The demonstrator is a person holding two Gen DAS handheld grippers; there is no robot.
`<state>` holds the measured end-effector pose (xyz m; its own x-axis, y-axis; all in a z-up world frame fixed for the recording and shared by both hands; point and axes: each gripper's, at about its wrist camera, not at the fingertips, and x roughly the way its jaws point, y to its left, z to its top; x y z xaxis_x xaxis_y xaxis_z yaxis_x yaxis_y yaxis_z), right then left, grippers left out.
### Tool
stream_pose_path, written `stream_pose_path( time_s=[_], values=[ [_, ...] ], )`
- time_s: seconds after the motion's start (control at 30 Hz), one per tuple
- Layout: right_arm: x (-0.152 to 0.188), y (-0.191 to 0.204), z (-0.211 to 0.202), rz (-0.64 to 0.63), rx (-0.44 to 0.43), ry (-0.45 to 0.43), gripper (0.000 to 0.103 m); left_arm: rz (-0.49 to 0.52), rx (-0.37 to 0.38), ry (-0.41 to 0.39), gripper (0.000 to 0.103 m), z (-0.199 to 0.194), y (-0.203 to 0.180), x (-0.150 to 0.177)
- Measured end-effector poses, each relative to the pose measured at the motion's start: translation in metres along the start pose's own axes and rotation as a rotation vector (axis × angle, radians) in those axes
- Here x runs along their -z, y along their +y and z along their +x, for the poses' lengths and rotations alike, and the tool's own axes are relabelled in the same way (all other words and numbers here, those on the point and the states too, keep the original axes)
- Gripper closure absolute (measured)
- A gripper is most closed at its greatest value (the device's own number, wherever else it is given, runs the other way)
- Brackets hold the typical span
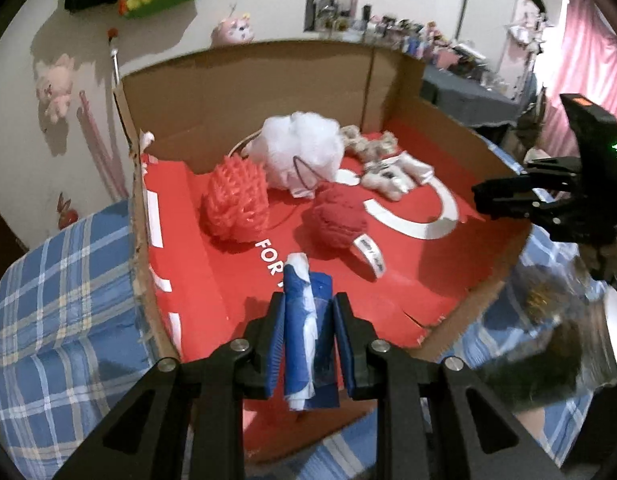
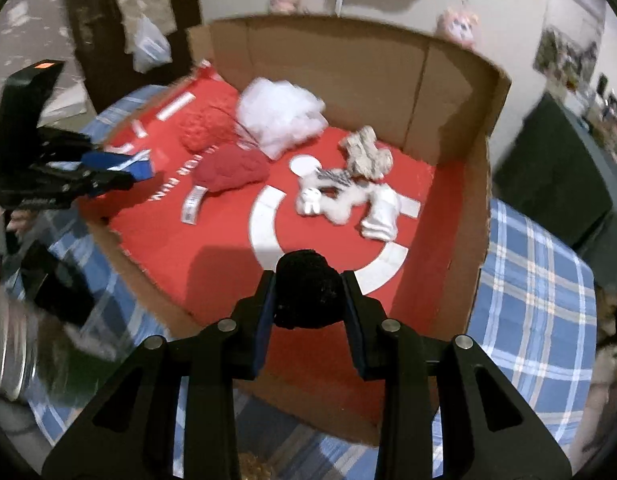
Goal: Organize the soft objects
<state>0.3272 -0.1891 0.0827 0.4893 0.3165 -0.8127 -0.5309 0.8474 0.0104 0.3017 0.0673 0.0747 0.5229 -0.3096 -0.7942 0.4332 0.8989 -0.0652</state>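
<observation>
Both-handed carry, so far as I can judge, each load hovering over the near rim of the box [image 1: 244, 76].

Left tongs [image 1: 308, 344]: closed down on a blue-and-white packet [image 1: 302, 320], a crinkly soft roll standing upright between the pads. It sticks out past the tips and hangs below them, so the grip sits about mid-length. Looks light and squashy; film surface likely slick, so a mid-body pinch seems right.

Right tongs [image 2: 308, 296]: closed on a black ball [image 2: 306, 294], fuzzy, filling the gap from pad to pad. Probably near weightless and springy; the fuzz should give good friction. Held across its widest part.

Ahead of both tongs, on the red floor of the box:
- spiky ball [image 1: 236, 204], ahead-left of the left tongs; rubbery spines should bend, so a hold across the body would serve.
- white pouf [image 1: 300, 152], beyond it; airy mesh, will collapse under a pinch. Its cord loop is another hold.
- red knit ball [image 1: 338, 218], just ahead of the left tongs, with a stiff white tag at its near side.
- small plush toys [image 2: 348, 196], ahead of the right tongs, limp; best taken by the torso.

Box sits on a plaid-covered surface [image 1: 48, 300]; bed or bench, cannot tell. Nothing here looks fragile. Main risk judged: the packet slipping.
</observation>
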Motion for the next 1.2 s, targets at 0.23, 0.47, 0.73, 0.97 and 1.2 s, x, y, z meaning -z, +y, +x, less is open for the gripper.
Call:
stream_pose_path(
  time_s=[0.23,0.47,0.73,0.97,1.2],
  values=[
    [-0.019,-0.009,0.026,0.070,0.042,0.114,0.073,-0.038,-0.080,0.087,0.078,0.026,-0.002,-0.013],
    [-0.027,-0.011,0.052,0.106,0.071,0.200,0.072,-0.063,-0.108,0.134,0.077,0.044,0.002,-0.021],
    [-0.026,-0.012,0.057,0.095,0.090,0.217,0.072,-0.064,-0.124,0.143,0.077,0.048,0.003,-0.020],
    [-0.029,-0.003,0.062,0.059,0.107,0.221,0.051,-0.057,-0.135,0.136,0.061,0.047,0.004,-0.020],
    [-0.034,-0.003,0.046,0.080,0.096,0.183,0.045,-0.051,-0.127,0.083,0.042,0.033,-0.002,-0.024]
  ],
)
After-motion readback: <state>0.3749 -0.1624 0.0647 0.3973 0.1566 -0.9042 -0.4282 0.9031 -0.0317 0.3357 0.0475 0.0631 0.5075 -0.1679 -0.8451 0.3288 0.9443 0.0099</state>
